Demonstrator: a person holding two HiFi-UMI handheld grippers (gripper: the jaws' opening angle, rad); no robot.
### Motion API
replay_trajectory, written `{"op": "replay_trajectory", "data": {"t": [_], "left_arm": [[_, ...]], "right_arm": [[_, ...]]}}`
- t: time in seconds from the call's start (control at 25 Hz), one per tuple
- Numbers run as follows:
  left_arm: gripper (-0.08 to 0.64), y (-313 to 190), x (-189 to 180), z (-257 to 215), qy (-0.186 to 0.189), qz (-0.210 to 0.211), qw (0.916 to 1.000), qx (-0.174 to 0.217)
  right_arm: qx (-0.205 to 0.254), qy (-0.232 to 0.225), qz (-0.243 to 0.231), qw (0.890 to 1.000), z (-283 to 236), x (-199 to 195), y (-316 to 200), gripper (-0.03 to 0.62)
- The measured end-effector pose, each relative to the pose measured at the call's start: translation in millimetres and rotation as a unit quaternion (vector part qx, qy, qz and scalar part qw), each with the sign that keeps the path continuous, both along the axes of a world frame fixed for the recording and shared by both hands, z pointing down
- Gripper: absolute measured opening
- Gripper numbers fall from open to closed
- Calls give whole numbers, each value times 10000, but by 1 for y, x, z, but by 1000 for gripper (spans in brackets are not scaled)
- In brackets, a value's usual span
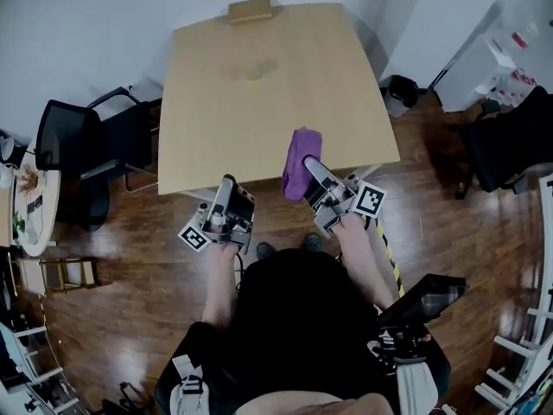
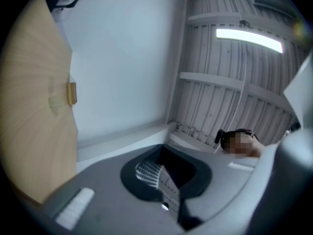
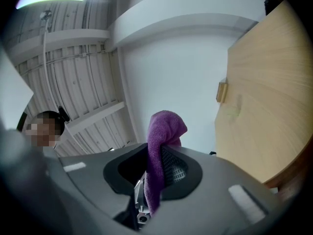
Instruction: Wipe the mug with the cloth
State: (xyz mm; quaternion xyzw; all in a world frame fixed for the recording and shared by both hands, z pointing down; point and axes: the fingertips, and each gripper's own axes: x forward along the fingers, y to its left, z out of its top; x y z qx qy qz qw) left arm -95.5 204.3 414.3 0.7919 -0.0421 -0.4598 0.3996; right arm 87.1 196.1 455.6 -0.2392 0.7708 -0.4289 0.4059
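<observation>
A purple cloth (image 1: 299,164) hangs over the near edge of the light wooden table (image 1: 207,128), and my right gripper (image 1: 309,168) is shut on it. In the right gripper view the cloth (image 3: 164,131) sticks up from between the closed jaws of that gripper (image 3: 154,177) and droops over one fingertip. Left of it, off the table's front edge, my left gripper (image 1: 226,182) is shut with nothing in it; its own view shows the gripper's (image 2: 164,180) ribbed pads together. A pale blurred shape (image 1: 251,69) lies on the far part of the table; I cannot tell whether it is the mug.
A small wooden block (image 1: 250,10) sits at the table's far edge. A black office chair (image 1: 86,145) stands left of the table and another dark chair (image 1: 510,145) at the right. A second person's head (image 3: 41,126) shows in both gripper views. The floor is wood.
</observation>
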Motion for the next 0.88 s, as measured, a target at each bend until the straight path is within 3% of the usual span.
{"op": "replay_trajectory", "data": {"t": [0.52, 0.88], "left_arm": [[5, 7, -3, -7, 208, -99, 9995, 210], [5, 0, -7, 20, 131, -160, 9993, -320]], "right_arm": [[201, 98, -198, 9996, -15, -9, 7, 61], [-193, 168, -151, 9996, 18, -6, 6, 61]]}}
